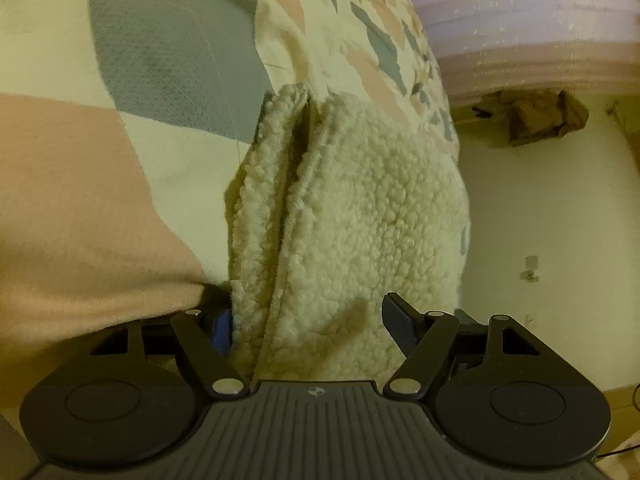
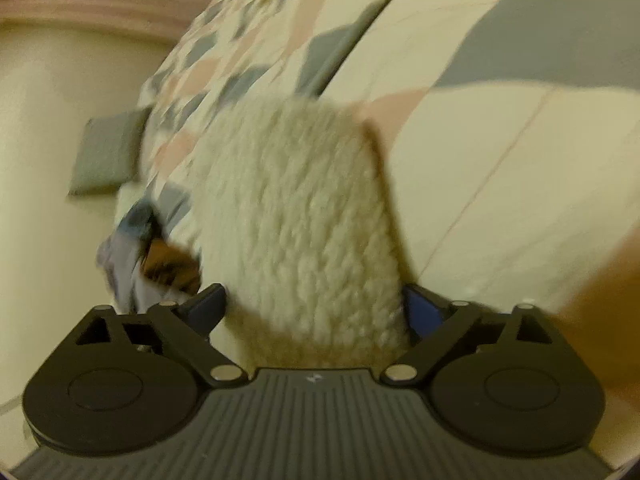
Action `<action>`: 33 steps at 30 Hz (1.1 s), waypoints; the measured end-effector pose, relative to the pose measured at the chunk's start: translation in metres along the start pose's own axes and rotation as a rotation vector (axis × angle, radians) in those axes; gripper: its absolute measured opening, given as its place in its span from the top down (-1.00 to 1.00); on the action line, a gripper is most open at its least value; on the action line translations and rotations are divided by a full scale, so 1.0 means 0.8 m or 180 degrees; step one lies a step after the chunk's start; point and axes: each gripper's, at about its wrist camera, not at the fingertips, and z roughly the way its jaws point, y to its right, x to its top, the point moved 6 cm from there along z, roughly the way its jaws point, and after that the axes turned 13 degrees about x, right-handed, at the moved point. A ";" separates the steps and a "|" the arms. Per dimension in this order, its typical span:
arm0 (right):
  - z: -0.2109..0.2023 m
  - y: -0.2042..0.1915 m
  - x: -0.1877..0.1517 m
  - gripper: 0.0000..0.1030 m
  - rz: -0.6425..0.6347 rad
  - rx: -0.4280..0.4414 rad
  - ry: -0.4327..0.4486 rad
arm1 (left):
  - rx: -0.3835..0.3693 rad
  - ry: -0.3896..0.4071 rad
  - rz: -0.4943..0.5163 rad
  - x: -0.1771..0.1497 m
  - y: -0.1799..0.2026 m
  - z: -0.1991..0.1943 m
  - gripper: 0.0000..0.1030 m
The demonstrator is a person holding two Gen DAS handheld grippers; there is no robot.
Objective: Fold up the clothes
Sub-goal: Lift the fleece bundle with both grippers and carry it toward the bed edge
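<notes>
Left wrist view: fluffy cream garment [image 1: 352, 216] sits between the fingers of the left gripper [image 1: 308, 320], which are wide apart around it.
Right wrist view: right gripper [image 2: 316, 304] fingers press both sides of the same garment.
Where: on the patterned bedspread [image 1: 168, 68].
Long way: straight ahead from both grippers.
Layers: edges already doubled.

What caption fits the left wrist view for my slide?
Left gripper straddles a folded cream fleece garment on a pink, grey and cream patchwork bedspread.
</notes>
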 end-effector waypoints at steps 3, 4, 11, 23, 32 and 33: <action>-0.021 -0.034 0.023 -0.73 -0.0497 -0.0256 0.0283 | 0.0022 0.0025 -0.0066 0.003 -0.002 0.002 -0.27; -0.019 -0.045 0.027 -0.73 -0.0644 -0.0310 0.0220 | -0.0005 0.0036 -0.0102 0.003 -0.003 0.003 -0.27; 0.021 -0.028 0.007 -0.33 -0.0437 -0.0287 -0.0105 | -0.0272 0.0071 -0.0259 0.011 -0.002 0.012 -0.50; 0.040 -0.053 -0.001 -0.55 -0.0988 -0.0762 -0.0232 | -0.0209 0.0123 -0.0067 0.013 0.005 0.014 0.36; 0.027 0.009 -0.022 -0.73 -0.0024 0.0078 -0.0322 | -0.0161 0.0144 -0.0048 0.014 0.004 0.015 0.41; 0.034 0.009 -0.023 -0.72 -0.0019 0.0098 -0.0308 | -0.0134 0.0154 -0.0047 0.012 0.003 0.011 0.42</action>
